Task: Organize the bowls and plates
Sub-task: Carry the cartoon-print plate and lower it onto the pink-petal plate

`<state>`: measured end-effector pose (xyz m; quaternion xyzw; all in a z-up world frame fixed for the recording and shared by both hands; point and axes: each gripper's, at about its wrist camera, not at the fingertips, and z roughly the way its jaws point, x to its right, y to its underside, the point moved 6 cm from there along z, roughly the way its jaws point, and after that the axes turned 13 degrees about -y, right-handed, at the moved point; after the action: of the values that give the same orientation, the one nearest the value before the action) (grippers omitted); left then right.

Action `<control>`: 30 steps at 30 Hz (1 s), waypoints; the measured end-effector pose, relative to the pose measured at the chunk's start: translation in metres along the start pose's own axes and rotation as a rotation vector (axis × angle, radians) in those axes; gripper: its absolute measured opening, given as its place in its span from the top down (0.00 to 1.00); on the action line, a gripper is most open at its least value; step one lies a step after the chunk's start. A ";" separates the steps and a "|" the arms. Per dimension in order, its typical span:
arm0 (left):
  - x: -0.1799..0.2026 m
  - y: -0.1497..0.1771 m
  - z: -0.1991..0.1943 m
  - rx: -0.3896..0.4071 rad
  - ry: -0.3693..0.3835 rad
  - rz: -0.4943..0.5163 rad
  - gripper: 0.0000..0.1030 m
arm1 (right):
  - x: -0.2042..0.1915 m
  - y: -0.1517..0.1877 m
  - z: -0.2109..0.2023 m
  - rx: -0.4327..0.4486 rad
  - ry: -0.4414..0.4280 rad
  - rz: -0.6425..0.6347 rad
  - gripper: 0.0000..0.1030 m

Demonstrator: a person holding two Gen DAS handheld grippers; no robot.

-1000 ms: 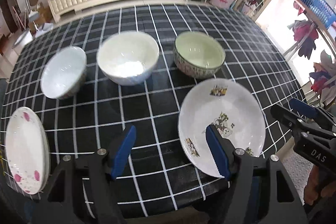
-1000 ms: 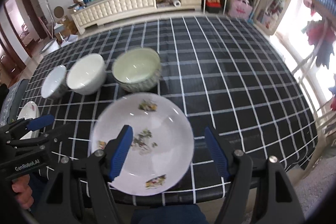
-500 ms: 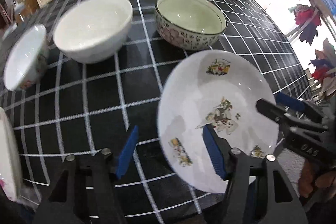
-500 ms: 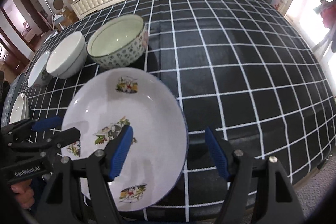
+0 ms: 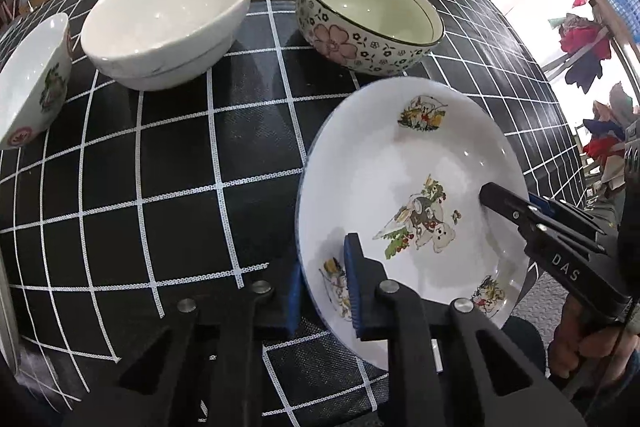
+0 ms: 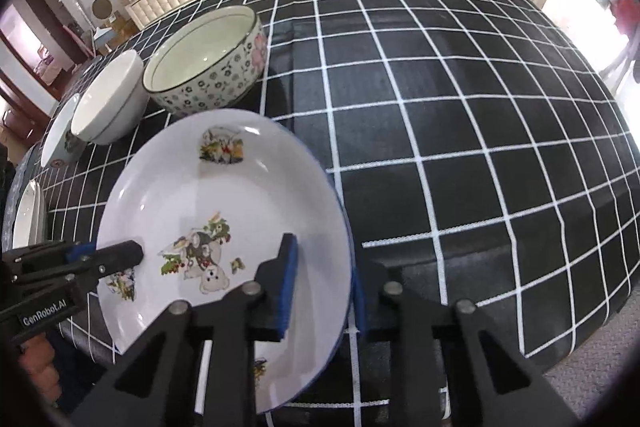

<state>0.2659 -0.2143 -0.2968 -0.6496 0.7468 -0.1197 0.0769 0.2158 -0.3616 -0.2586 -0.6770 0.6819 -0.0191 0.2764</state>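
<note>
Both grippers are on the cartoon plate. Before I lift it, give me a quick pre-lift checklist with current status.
1. Left gripper straddles the rim of the white cartoon-print plate, jaws closing: ok.
2. Right gripper straddles the opposite rim, jaws closing: ok.
3. Firm clamp on both sides: cannot tell.
4. Plate clear of the floral-patterned bowl: ok.
5. Plate fully supported by the black checked tablecloth: not ok, it overhangs the near edge.

I can read two markings. "DAS" is printed in white on the black body of the right hand-held gripper (image 5: pixel 510 205), seen from my left wrist camera. "GenRobot.AI" is printed in white on the black body of the left hand-held gripper (image 6: pixel 120 254), seen from my right wrist camera. Nothing else is legible to me.
</note>
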 end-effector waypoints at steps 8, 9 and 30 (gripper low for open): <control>-0.013 0.002 -0.018 0.022 0.025 -0.011 0.83 | -0.017 -0.005 -0.020 0.043 0.029 -0.032 0.78; -0.014 0.002 -0.022 0.026 0.023 -0.011 0.83 | -0.019 -0.005 -0.024 0.047 0.023 -0.033 0.78; -0.145 0.041 -0.128 0.167 -0.074 -0.191 0.83 | -0.176 -0.018 -0.027 0.068 -0.103 -0.212 0.80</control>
<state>0.2137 -0.0559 -0.1914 -0.7131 0.6657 -0.1640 0.1465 0.2094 -0.2079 -0.1671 -0.7356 0.5904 -0.0365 0.3301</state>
